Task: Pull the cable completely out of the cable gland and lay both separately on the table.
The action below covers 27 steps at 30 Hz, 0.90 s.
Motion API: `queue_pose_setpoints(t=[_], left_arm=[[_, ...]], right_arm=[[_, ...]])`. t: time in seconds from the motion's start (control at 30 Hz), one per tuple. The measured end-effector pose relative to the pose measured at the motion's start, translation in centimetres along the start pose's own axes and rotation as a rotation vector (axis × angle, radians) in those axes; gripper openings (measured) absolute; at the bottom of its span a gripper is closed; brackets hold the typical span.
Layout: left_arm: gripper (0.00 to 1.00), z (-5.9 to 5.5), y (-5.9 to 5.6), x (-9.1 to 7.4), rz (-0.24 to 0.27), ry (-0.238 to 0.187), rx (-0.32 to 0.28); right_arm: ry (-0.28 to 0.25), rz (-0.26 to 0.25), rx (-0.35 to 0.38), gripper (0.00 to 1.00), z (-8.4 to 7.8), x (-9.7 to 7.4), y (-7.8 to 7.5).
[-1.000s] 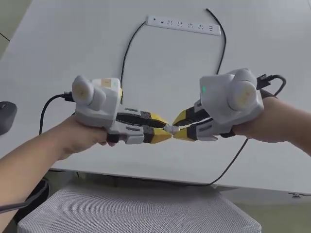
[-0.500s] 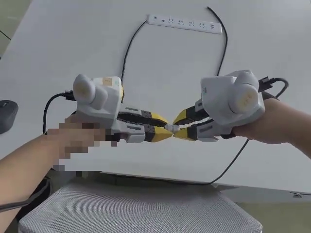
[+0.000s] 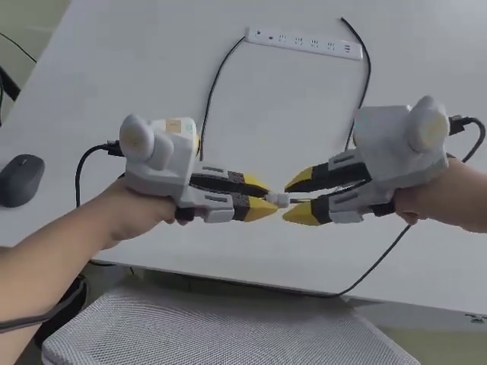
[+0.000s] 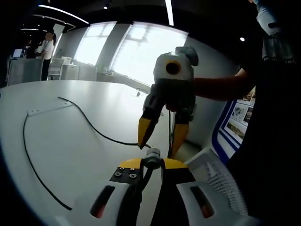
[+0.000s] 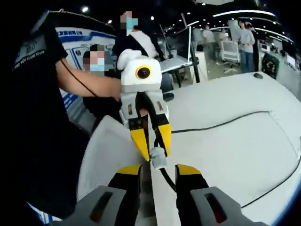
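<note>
Above the near edge of a smooth white table (image 3: 114, 91), the two grippers meet tip to tip. The left gripper (image 3: 268, 201) has a white plastic body and black fingers that end in yellow wedge-shaped pads. Its jaws are closed on the gland (image 3: 277, 201), a small, pale grey, rounded plastic fitting that sticks out just past the pad tips. The left gripper view has the gland pinched between the two yellow pads, its round end facing outward. The right gripper (image 3: 290, 201), of the same make, has its jaws spread wide and grips nothing. The gland sits just off its tips, level with the gap between them. In the right gripper view a thin black cable (image 5: 164, 177) leaves the gland and curves down into that open gap, touching neither pad as far as can be seen. Whether its end is inside the gland cannot be told. On the table behind lie a long white strip (image 3: 304, 39), black cords (image 3: 207, 99) looping from it, and a dark rounded mouse (image 3: 19, 179) at the left edge. A grey mesh chair (image 3: 221, 334) stands below the table edge.
</note>
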<state>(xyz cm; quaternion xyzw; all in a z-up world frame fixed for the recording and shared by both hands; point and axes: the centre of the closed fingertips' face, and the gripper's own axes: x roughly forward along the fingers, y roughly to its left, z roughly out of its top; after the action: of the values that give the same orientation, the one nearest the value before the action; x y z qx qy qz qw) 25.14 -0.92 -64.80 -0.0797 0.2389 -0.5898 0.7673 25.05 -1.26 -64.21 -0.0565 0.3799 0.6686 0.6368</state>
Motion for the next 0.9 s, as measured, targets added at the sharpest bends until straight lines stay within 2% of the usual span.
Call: queue_pose_setpoints(t=[0.03, 0.07, 0.1, 0.17, 0.23, 0.3, 0.43, 0.63, 0.8, 0.9], left_arm=[[0.15, 0.0, 0.0, -0.1, 0.003, 0.002, 0.008], [0.15, 0.0, 0.1, -0.2, 0.006, 0.004, 0.015], [0.15, 0.0, 0.1, -0.3, 0.009, 0.004, 0.021], [0.15, 0.0, 0.3, -0.4, 0.011, 0.002, 0.030], [0.15, 0.1, 0.4, -0.4, 0.014, 0.002, 0.044], [0.15, 0.2, 0.5, -0.4, 0.013, 0.004, 0.048], [0.15, 0.7, 0.5, -0.3, 0.006, 0.003, 0.071], [0.15, 0.6, 0.2, 0.1, -0.019, 0.017, 0.114], [0.14, 0.7, 0.0, 0.3, -0.031, 0.027, 0.138], [0.14, 0.8, 0.0, 0.5, -0.042, 0.030, 0.162]], right_arm=[[-0.021, 0.020, 0.055, 0.24, 0.1, -0.4, -0.5], [-0.016, 0.032, 0.093, 0.23, -0.1, -0.6, -0.8], [-0.027, 0.069, 0.142, 0.21, -0.1, -0.9, -0.9], [-0.035, 0.102, 0.215, 0.23, 0.1, -1.0, -1.1], [-0.056, 0.133, 0.231, 0.24, 0.5, -1.0, -1.3], [-0.072, 0.166, 0.273, 0.21, 1.0, -1.0, -1.4], [-0.062, 0.189, 0.263, 0.21, 1.1, -0.3, -1.2], [-0.032, 0.234, 0.239, 0.20, 0.8, 0.4, -0.3], [-0.003, 0.287, 0.254, 0.18, 0.4, 0.7, 0.1], [0.006, 0.301, 0.262, 0.15, 0.2, 0.8, 0.1]])
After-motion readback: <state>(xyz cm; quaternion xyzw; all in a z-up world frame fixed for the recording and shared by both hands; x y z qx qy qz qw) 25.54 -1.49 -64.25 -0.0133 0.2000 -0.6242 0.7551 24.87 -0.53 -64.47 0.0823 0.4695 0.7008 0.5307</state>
